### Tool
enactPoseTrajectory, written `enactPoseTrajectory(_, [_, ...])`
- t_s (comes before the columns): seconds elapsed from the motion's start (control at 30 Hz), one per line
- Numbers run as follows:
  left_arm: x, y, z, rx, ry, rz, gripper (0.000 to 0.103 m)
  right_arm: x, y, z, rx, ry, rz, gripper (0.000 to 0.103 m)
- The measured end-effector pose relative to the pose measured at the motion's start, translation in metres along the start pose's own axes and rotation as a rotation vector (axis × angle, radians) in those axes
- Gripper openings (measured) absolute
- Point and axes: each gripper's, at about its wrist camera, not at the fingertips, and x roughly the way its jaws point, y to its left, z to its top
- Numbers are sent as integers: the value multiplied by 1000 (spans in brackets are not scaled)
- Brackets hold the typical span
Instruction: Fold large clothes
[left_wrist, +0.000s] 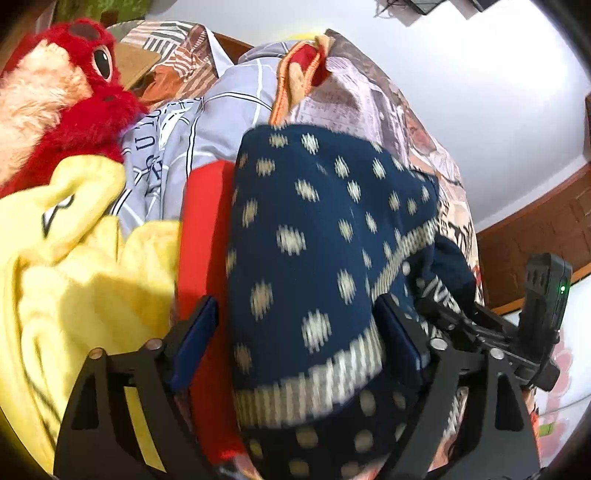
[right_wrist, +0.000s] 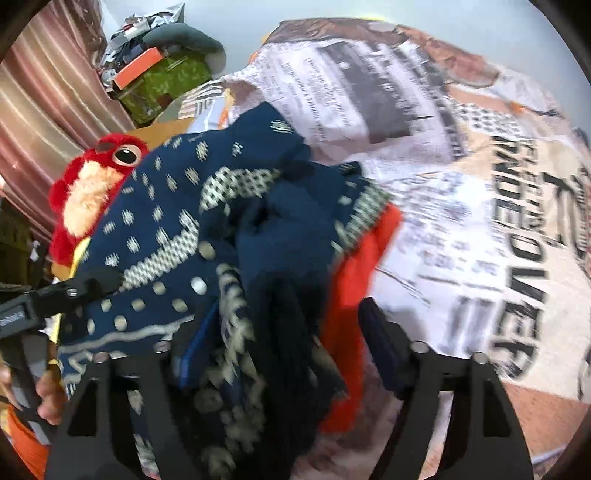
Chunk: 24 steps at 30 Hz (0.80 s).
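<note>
Evidently the navy spotted sweater (left_wrist: 314, 229) is bunched between both spread tongs, left tongs (left_wrist: 295, 343) and right tongs (right_wrist: 280, 332), above the bed's newsprint cover (right_wrist: 461, 184), so it can be gathered; actual clamping cannot be told.

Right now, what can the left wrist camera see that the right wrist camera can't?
Only the left wrist view shows the yellow fabric and the grey lined sheet.

Only the right wrist view shows the pink curtain, the green box and the big black letters on the newspaper-print cover.

Both show the navy dotted garment, the red plush toy, the orange-red cloth and the newspaper-print cover.
</note>
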Motion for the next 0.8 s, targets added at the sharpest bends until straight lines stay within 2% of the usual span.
enactPoseTrajectory(0.13, [-21, -19, -34, 72, -4, 13, 95, -26, -15, -27, -7, 3, -24, 81])
enactPoseTrajectory(0.23, [-33, -31, -63, 138, -34, 90, 100, -33, -21, -43, -1, 15, -43, 81])
enactPoseTrajectory(0.33, [-37, -38, -85, 167, -15, 145, 100, -44, -28, -56, 32, 11, -48, 81])
enactPoseTrajectory(0.43, [-50, -52, -104, 216, -27, 245, 100, -68, -21, -60, 58, -9, -18, 81])
enactPoseTrajectory(0.57, [-92, -74, -116, 234, -113, 237, 100, -124, 0, -64, 21, -125, -1, 81])
enactPoseTrajectory(0.8, [-213, -144, -137, 342, -384, 204, 100, -242, 44, -81, -97, -395, -3, 81])
